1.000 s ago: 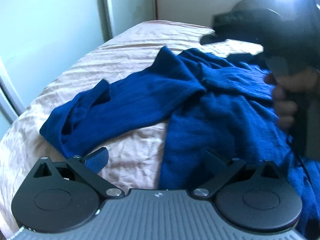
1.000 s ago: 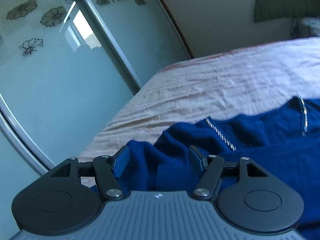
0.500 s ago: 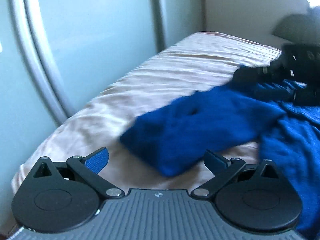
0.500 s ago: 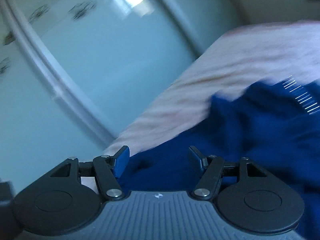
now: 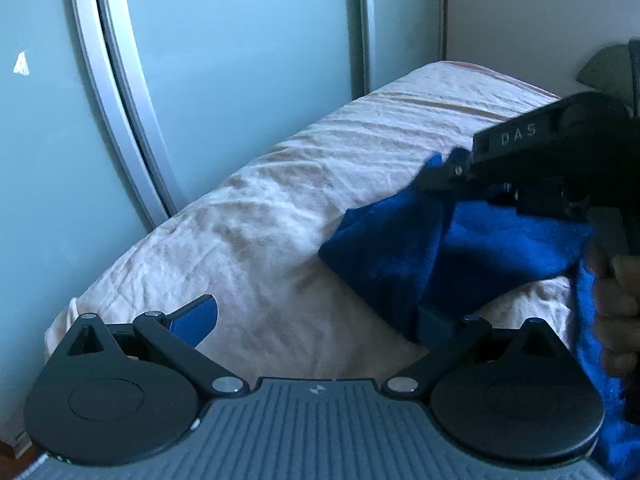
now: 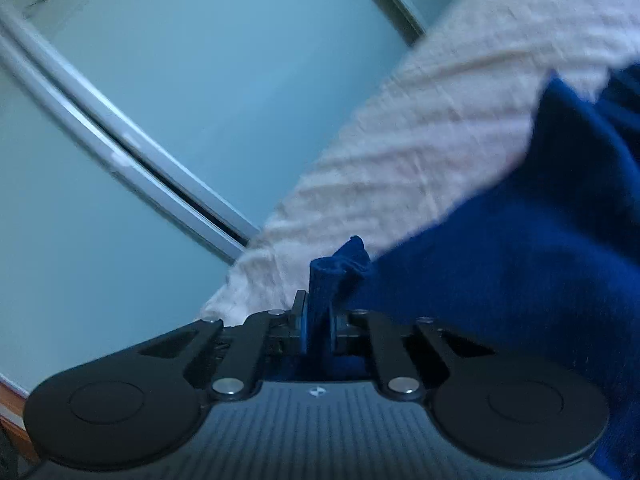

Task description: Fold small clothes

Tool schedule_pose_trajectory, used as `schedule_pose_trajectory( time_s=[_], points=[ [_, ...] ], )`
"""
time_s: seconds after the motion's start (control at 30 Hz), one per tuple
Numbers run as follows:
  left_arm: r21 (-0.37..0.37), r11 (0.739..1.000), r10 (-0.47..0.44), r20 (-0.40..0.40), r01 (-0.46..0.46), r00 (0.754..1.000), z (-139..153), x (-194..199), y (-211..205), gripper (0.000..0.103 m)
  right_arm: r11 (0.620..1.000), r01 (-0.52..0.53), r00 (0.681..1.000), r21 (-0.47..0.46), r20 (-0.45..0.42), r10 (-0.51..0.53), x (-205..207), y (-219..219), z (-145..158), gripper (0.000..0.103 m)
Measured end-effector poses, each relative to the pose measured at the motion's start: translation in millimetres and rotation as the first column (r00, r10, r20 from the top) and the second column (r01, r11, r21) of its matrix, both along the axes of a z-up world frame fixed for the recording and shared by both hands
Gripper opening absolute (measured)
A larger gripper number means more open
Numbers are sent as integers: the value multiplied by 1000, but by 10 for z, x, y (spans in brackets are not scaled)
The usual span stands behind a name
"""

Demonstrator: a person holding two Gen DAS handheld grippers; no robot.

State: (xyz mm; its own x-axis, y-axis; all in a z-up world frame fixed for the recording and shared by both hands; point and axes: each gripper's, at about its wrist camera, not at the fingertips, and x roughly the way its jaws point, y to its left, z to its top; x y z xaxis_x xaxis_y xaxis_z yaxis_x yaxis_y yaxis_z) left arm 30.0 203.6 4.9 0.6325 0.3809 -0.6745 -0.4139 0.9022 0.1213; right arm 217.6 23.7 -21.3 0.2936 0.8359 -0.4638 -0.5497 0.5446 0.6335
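A dark blue knit garment point(image 5: 404, 248) lies on the bed. My left gripper point(image 5: 316, 320) is open and empty, low over the sheet, with the garment's folded sleeve end touching its right finger. My right gripper point(image 6: 318, 320) is shut on a pinch of the blue garment point(image 6: 520, 264), whose cloth sticks up between the pads. In the left wrist view the right gripper point(image 5: 444, 176) shows at the right, lifting the sleeve edge off the sheet.
The bed has a wrinkled pale pink sheet point(image 5: 260, 216). Its left edge point(image 5: 132, 264) runs close to frosted sliding wardrobe doors point(image 5: 224, 80) with metal frames. A cream wall point(image 5: 520, 20) stands behind the bed.
My right gripper has closed on the garment's edge and raised it. Both cameras have swung left toward the wardrobe doors. My left gripper stays open.
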Motion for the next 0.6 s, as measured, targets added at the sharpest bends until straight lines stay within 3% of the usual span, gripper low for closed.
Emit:
schedule_pose_trajectory(
  time_s=[0.1,0.17,0.3,0.43,0.5,0.6],
  points=[
    [20,1000,-15,23,15,1000,28,20,-33,102,999,-52,988,-3,146,52,-137,12,205,9],
    [53,998,-31,49,28,998,63,27,-73,102,989,-145,961,-5,237,142,-245,41,353,9],
    [112,993,-55,77,46,996,73,64,-130,102,957,-274,870,-96,399,289,-542,204,612,9],
    [81,995,-63,148,52,987,109,-30,-86,102,881,-445,763,-159,448,466,-781,391,753,11],
    [62,998,-36,145,27,989,87,-55,-25,101,880,-452,756,-143,463,463,-808,434,802,12],
    [11,999,31,151,-33,988,49,-108,109,94,927,-368,811,-70,463,357,-734,359,849,12]
  ],
)
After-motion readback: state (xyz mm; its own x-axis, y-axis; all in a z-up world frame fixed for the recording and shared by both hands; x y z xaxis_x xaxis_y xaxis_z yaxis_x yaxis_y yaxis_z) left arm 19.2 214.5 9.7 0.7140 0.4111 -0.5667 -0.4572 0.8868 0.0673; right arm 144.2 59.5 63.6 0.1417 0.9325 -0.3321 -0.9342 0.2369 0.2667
